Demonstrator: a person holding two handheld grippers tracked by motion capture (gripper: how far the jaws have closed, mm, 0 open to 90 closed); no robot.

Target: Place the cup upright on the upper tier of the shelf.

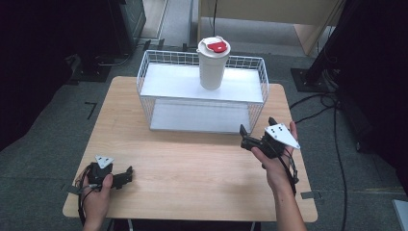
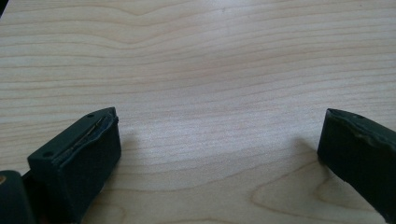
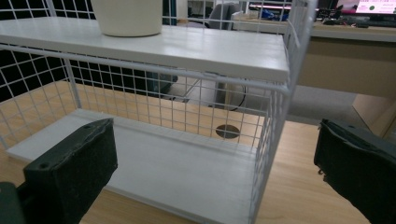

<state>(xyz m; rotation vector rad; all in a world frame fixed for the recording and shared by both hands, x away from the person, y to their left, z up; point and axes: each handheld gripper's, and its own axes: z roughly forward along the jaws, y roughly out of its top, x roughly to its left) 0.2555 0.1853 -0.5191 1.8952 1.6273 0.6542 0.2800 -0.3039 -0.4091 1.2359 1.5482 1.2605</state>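
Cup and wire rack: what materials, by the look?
Cup: probably matte white plastic, going by its smooth opaque wall; the lid's red insert looks plastic too.
Wire rack: likely white-coated metal, seen in its thin welded grid, holding flat white shelf boards, painted wood or laminate, unclear.

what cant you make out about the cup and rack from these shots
- Cup, right gripper view: the top edge cuts off all but its base.
- Cup's inside, high view: the lid covers it.
- Rack's lower shelf, high view: its rear is hidden under the upper shelf.
- Lid's red part: too small to identify.
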